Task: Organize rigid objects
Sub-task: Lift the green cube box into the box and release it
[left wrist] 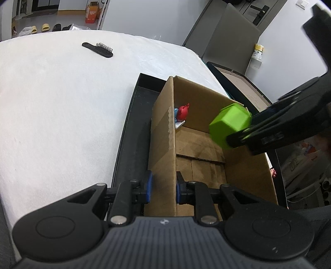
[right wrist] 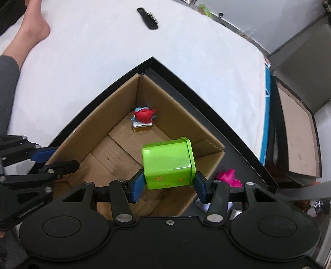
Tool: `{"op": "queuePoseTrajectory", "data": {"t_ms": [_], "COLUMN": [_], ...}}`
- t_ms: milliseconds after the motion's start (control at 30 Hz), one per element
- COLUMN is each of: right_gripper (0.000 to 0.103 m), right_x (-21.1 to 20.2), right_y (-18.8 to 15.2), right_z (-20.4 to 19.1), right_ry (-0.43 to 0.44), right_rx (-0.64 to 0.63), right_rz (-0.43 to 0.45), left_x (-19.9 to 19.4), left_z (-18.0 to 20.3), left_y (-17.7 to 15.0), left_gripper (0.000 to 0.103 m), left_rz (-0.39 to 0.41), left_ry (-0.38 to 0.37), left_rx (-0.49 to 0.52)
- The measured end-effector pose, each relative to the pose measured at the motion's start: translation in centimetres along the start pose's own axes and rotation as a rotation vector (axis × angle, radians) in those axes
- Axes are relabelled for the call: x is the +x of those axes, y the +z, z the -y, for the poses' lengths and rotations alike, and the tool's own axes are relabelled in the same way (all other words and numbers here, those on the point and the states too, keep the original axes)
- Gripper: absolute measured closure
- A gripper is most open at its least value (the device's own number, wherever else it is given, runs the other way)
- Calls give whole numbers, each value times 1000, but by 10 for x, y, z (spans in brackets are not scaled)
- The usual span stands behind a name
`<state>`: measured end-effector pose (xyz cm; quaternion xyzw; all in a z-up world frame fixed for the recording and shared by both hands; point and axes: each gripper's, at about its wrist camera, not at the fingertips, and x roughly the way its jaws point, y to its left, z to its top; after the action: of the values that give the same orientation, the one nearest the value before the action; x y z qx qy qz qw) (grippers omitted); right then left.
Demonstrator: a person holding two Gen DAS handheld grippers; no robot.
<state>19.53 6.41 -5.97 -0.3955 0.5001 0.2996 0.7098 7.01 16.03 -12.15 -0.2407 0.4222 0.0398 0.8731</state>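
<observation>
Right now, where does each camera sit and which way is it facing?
Left wrist: on the left gripper, which clamps the cardboard box wall; looks down into it; right gripper enters at right.
Right wrist: on the right gripper, looks steeply down past the held green container; a bare foot shows top left.
Shared: box, container, red toy, hairbrush.

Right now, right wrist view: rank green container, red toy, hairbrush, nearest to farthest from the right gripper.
1. Green container: clamped in the right gripper jaws, held over the cardboard box.
2. Red toy: on the box floor, in its far corner.
3. Hairbrush: out on the white surface, well past the box.
</observation>
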Motion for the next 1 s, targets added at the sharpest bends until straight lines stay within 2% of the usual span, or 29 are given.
{"op": "queuePoseTrajectory", "data": {"t_ms": [433, 733, 1000], "right_gripper": [54, 52, 49], "right_x": [47, 48, 22], "right_y": [10, 11, 7], "right_z": [-11, -11, -6], "right_ry": [-7, -5, 32], "right_rx": [-43, -42, -17], "right_rz": [-8, 23, 43], "left_x": [1, -1, -1], "left_z": [-4, -7, -4], "left_y": [3, 1, 2], "left_gripper": [82, 82, 82], "left_rz": [-8, -11, -5], "left_ry": [-16, -24, -17], "left_rx": [-12, -34, -29]}}
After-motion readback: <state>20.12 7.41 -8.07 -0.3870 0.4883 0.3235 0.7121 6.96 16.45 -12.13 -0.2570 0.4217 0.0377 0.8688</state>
